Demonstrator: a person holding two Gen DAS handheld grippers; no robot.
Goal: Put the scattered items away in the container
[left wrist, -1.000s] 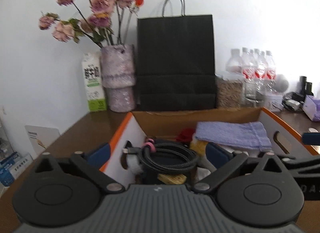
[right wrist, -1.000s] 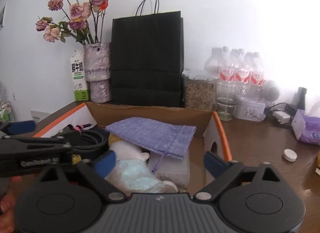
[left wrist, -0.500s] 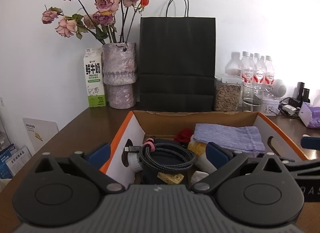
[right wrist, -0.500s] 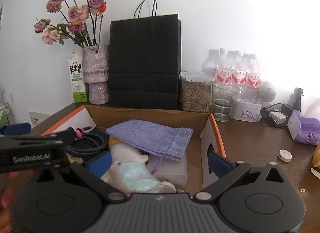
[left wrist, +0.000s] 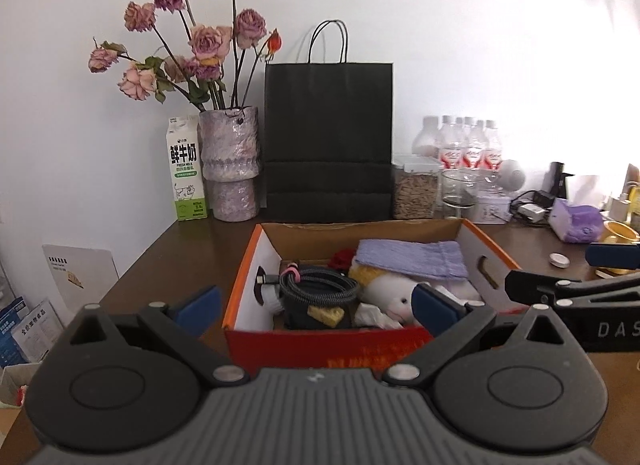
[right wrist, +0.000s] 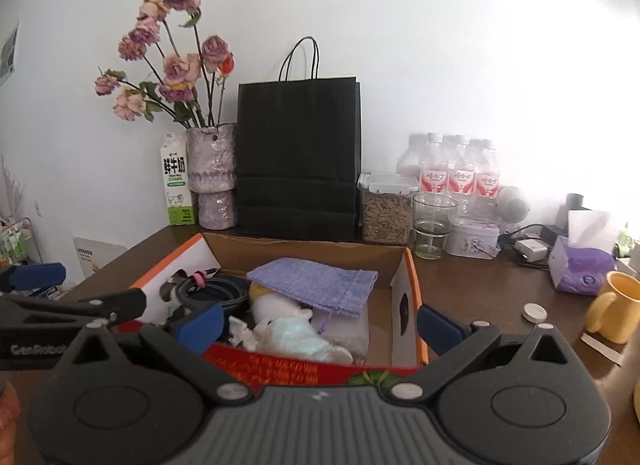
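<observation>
Since the earlier frames both grippers have drawn back and upward from the cardboard box (left wrist: 256, 261); its red near wall, previously hidden below the cameras, is now in view, and the whole box sits lower and farther ahead.

The left gripper (left wrist: 316, 305) is held with its jaws wide apart and nothing between them. Directly ahead of it, inside the box, lies the coiled black cable (left wrist: 318, 285) with a pink tie, and just right of that the white plush toy (left wrist: 386, 291). The right gripper (right wrist: 318, 323) is likewise spread and empty. Ahead of it lie a pale blue face mask (right wrist: 298, 339) and, beyond that, the purple drawstring pouch (right wrist: 316, 283) resting over the other contents.

Judgement: the box is well filled and the task appears near completion. The one loose piece that may remain is the small white cap (right wrist: 535, 312) on the wooden table (right wrist: 480, 289), to the right of the right gripper and outside the box wall.

Procedure, if the cap is to be collected:
- Use the right gripper, as it is nearer.
- Approach low, jaws level with the tabletop, since the cap is thin and flat.
- Keep clear of the yellow mug (right wrist: 612, 307) just beyond it.
- Release above the pouch, not against the box rim.
</observation>
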